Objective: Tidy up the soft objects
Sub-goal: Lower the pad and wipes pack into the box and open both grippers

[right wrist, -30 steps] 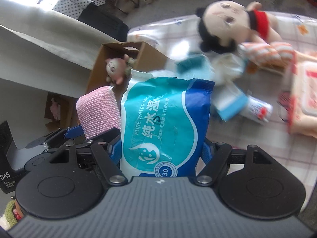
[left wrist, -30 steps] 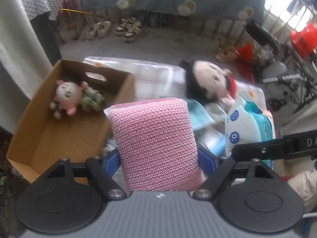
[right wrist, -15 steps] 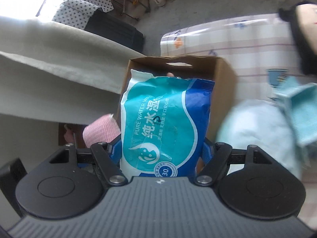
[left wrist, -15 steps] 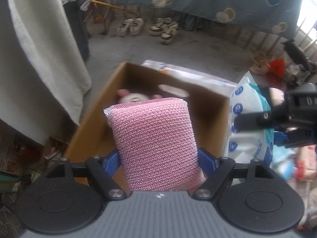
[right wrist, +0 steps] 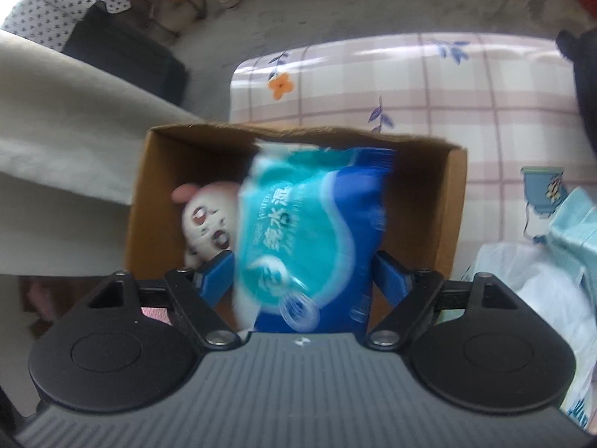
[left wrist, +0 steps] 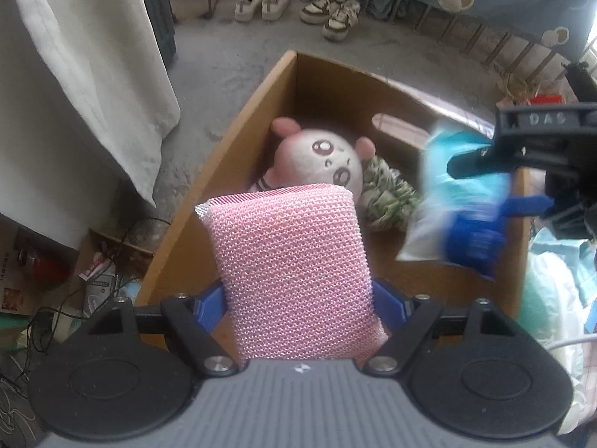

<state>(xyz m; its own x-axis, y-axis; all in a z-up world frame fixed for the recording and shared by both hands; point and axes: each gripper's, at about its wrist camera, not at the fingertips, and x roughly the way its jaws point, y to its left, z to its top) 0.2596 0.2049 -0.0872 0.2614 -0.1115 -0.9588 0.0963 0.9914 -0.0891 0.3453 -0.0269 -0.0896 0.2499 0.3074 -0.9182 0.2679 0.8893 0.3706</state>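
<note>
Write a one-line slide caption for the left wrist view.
Pink sponge held over a cardboard box containing a plush toy.

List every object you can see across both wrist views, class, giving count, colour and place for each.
Cardboard box: one, brown, open, below both grippers.
Plush doll: one, pink-white, inside box.
Green plush item: one, inside box beside doll.
Sponge: one, pink, held over box.
Wet wipes pack: one, blue-teal, blurred, over box.
Tablecloth: one, pink check, beyond box.
Shoes: two pairs, pale, on floor.
Left gripper: jaws shut on sponge.
Right gripper: jaws apart, grip on pack unclear.
</note>
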